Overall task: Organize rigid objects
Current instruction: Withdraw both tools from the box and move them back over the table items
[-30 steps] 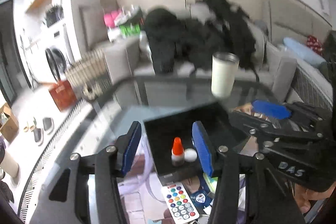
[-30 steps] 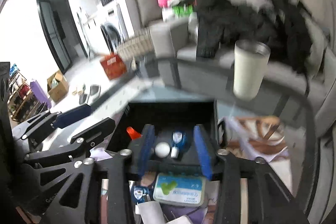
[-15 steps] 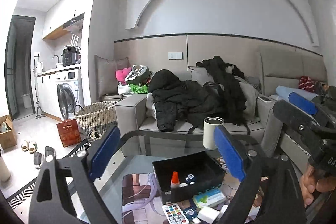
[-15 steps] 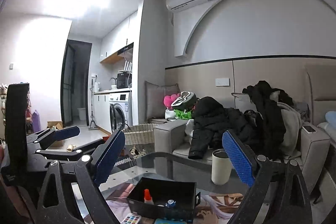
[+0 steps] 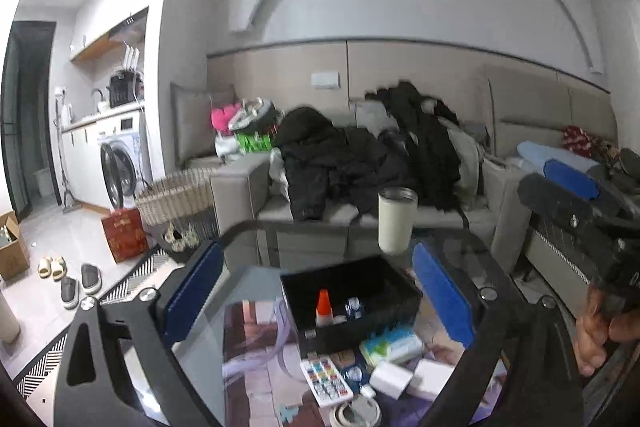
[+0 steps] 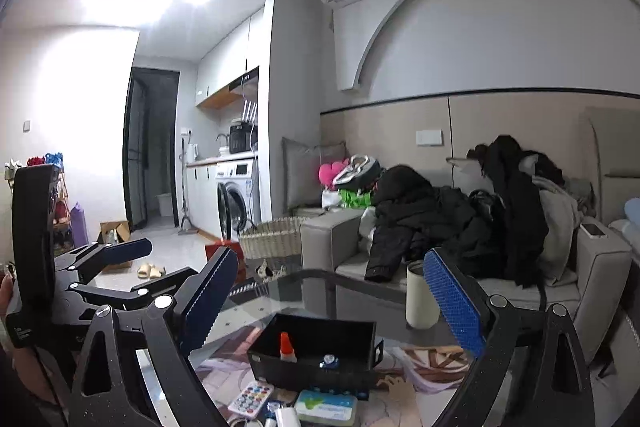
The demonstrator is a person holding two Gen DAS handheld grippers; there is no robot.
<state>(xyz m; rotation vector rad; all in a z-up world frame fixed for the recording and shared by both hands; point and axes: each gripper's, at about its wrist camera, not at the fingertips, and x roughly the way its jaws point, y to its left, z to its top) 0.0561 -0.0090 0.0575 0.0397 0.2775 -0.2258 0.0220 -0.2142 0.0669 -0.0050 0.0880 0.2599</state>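
On the surface [image 5: 460,251] the box [image 5: 376,319] sits at centre, holding a dropper bottle [image 5: 323,307] at its 9 o'clock side. The cup [image 5: 396,221] stands at the box's 12 o'clock. A remote [image 5: 326,381] lies at 6 o'clock, a wipes pack [image 5: 392,345] at 5. The sofa [image 5: 240,187] lies beyond, the basket [image 5: 176,197] at its 9 o'clock.

One black box [image 5: 352,301], one cream cup [image 5: 396,221], one remote [image 5: 326,381], two hand-held grippers.
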